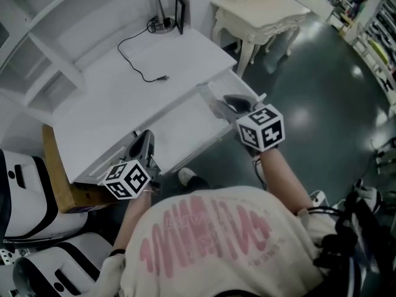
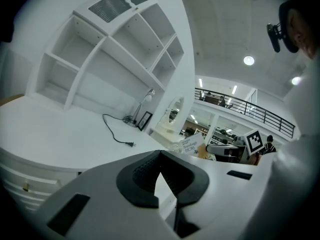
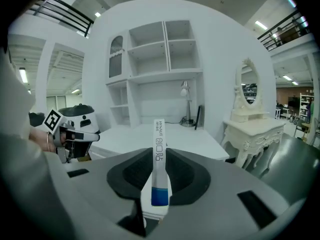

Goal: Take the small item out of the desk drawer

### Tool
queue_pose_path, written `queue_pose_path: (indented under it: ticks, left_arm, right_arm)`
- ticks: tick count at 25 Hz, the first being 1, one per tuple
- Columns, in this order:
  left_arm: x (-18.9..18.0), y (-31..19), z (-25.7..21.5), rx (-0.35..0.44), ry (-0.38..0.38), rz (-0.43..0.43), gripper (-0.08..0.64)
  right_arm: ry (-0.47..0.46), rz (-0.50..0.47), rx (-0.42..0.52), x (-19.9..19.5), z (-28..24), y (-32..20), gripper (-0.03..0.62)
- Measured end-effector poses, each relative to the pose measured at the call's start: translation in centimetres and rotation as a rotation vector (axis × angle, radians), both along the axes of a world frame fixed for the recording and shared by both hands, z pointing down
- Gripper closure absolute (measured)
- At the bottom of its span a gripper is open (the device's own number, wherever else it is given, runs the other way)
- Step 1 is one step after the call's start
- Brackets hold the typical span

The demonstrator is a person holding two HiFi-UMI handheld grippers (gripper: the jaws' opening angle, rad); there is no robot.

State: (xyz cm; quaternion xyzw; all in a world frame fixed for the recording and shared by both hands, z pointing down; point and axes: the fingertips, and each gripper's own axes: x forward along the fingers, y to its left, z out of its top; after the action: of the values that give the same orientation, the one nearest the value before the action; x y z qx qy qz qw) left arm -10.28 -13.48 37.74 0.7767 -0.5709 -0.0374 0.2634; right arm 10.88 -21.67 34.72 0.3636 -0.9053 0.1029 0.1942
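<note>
The white desk [image 1: 124,98] has its drawer [image 1: 185,119] pulled open below the front edge. My right gripper [image 1: 224,101] hovers over the drawer's right end, shut on a thin white band-aid box [image 3: 159,156] with a blue end. The box stands edge-on between the pads and sticks out past the fingertips [image 1: 209,94]. My left gripper [image 1: 146,136] is at the desk's front left corner, away from the drawer's inside. Its jaws [image 2: 160,156] meet at the tips with nothing between them. From the left gripper view the box [image 2: 189,145] shows to the right.
A desk lamp [image 1: 158,2], a small black frame [image 1: 179,14] and a loose black cable [image 1: 139,57] lie at the desk's back. White shelving [image 1: 37,48] rises on the left. A cream dressing table [image 1: 260,11] stands to the right; a white-and-black machine [image 1: 25,190] is beside my left arm.
</note>
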Motion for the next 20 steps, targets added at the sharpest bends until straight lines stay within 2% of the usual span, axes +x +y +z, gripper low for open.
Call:
queue_pose_path:
  ticks: [12,20]
  left_arm:
    - [2.3,2.6,-3.1,0.062,-0.023,0.027,0.532]
    - [3.6,4.8,-3.7,0.08,-0.024,0.04,0.532]
  right_arm:
    - [-0.125,0.113,0.129,4.3,-6.2,3.4,0.5]
    - [-0.125,0.146,0.153,6.5,-6.7,6.2,0.5]
